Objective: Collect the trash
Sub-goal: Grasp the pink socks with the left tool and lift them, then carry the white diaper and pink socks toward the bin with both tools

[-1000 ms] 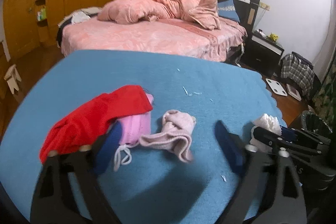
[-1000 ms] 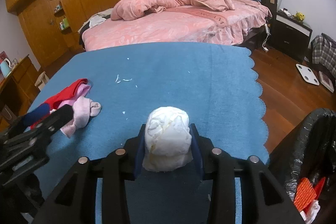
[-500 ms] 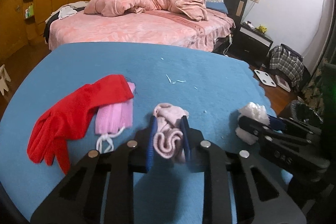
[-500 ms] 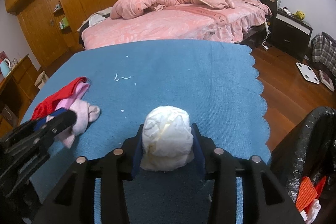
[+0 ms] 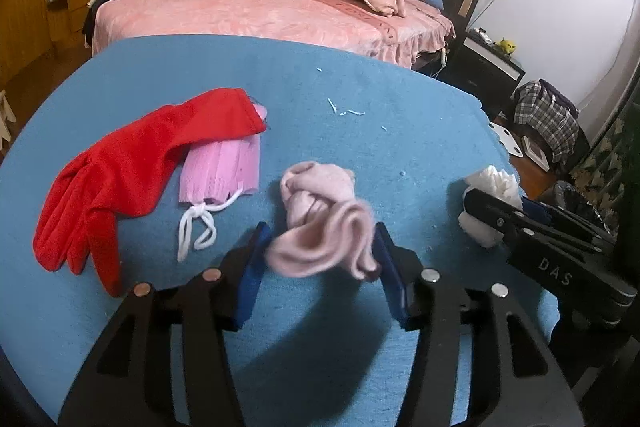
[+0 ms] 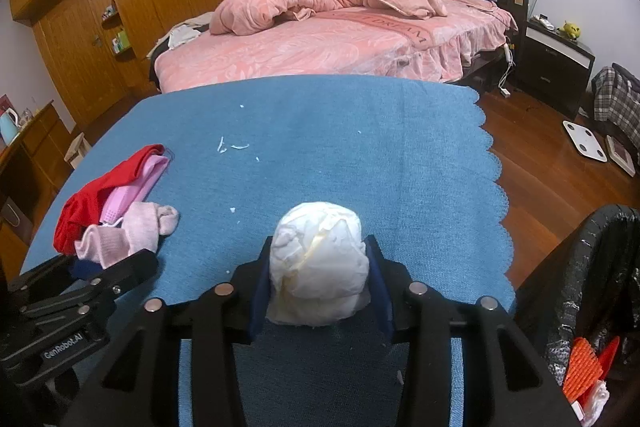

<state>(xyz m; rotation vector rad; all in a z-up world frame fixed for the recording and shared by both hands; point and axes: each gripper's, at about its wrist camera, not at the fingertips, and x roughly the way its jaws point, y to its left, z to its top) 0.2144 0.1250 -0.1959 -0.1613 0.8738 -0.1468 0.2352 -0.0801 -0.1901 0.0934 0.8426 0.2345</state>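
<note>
Tissue wad (image 6: 318, 263) pinched in right gripper (image 6: 320, 277), bin bag (image 6: 592, 287) at 4 o'clock, presumably its destination. Left gripper (image 5: 320, 259) spread around pink sock (image 5: 320, 219) on blue cloth (image 5: 360, 87); contact unclear.

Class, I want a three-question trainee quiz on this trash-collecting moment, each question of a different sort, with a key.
1. True or false: the right gripper is shut on the white tissue wad.
2. What lies partly over the pink face mask? A) red glove B) pillow C) kettle
3. Fill in: the left gripper is open around the pink ____.

Key: 1 true; 2 A; 3 sock.
</note>
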